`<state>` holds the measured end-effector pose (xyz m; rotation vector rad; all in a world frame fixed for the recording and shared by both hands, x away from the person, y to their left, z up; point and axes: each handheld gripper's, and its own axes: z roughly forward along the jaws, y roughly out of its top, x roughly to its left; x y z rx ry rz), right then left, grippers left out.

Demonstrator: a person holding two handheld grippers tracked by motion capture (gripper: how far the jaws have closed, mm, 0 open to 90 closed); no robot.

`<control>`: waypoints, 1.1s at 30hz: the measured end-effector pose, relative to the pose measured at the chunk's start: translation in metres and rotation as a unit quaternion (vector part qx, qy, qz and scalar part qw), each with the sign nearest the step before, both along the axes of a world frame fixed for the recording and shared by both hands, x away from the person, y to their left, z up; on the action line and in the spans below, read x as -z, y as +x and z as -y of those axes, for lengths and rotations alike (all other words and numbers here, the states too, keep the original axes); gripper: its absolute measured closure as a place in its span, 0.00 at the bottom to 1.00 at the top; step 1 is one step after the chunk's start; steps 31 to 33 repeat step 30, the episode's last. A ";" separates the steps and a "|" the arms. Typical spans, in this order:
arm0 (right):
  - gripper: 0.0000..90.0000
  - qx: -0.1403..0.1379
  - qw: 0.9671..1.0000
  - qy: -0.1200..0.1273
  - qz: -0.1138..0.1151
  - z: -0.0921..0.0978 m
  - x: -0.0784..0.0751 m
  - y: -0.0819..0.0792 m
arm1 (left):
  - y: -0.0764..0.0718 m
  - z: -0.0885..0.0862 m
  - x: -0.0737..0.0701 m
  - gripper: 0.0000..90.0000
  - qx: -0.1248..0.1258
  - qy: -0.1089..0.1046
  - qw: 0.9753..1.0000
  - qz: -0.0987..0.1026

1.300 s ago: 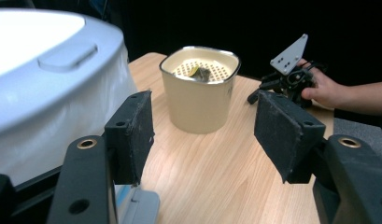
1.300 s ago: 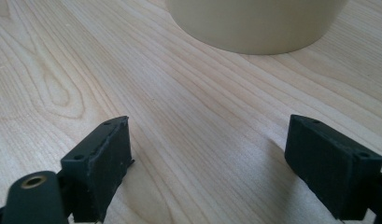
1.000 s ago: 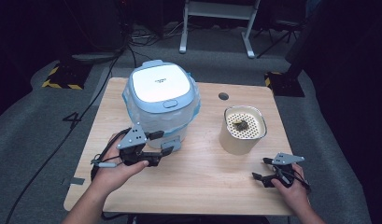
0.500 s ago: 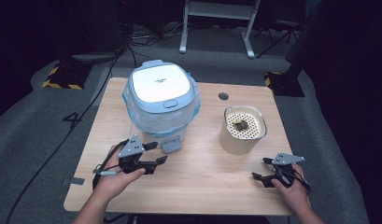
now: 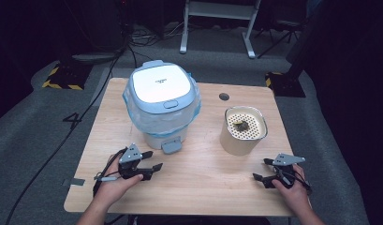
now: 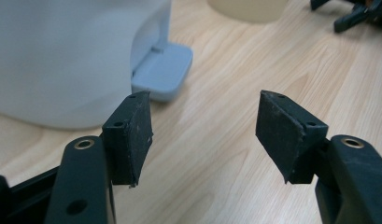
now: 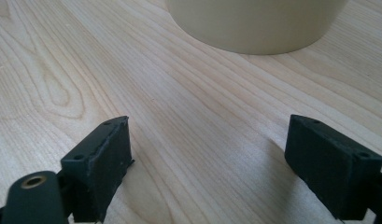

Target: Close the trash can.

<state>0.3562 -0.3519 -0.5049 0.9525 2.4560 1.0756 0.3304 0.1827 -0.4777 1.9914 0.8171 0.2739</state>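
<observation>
Bin pedal (image 6: 162,70) just beyond left tongs (image 6: 205,135) (spread), apparently apart.

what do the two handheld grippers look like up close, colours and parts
The left gripper and right gripper are both black, each topped with a grey three-cornered plate and trailing a thin black cable. Each has two blocky matte black jaw pads with small screw holes; brass-coloured eyelets sit in the arms behind them. The forearms are bare.

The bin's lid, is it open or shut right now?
Shut. The white lid lies flat on the bin in the high view, with no gap showing, and the left tool rests open on the table, clear of the pedal.
</observation>
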 end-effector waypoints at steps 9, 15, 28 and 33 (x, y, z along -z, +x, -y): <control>0.17 0.000 1.000 0.000 0.000 0.000 0.000 0.000 | 0.000 0.007 0.017 0.39 0.002 0.055 0.998 -0.022; 0.17 0.000 1.000 0.000 -0.001 0.000 0.000 0.000 | 0.001 0.010 0.025 0.36 -0.007 0.088 0.995 -0.037; 0.17 0.000 1.000 0.000 0.000 0.000 0.000 0.000 | 0.001 0.018 0.027 0.11 -0.015 0.128 0.991 -0.041; 0.17 0.000 1.000 0.000 0.000 0.000 0.000 0.000 | 0.001 0.018 0.027 0.11 -0.015 0.128 0.991 -0.041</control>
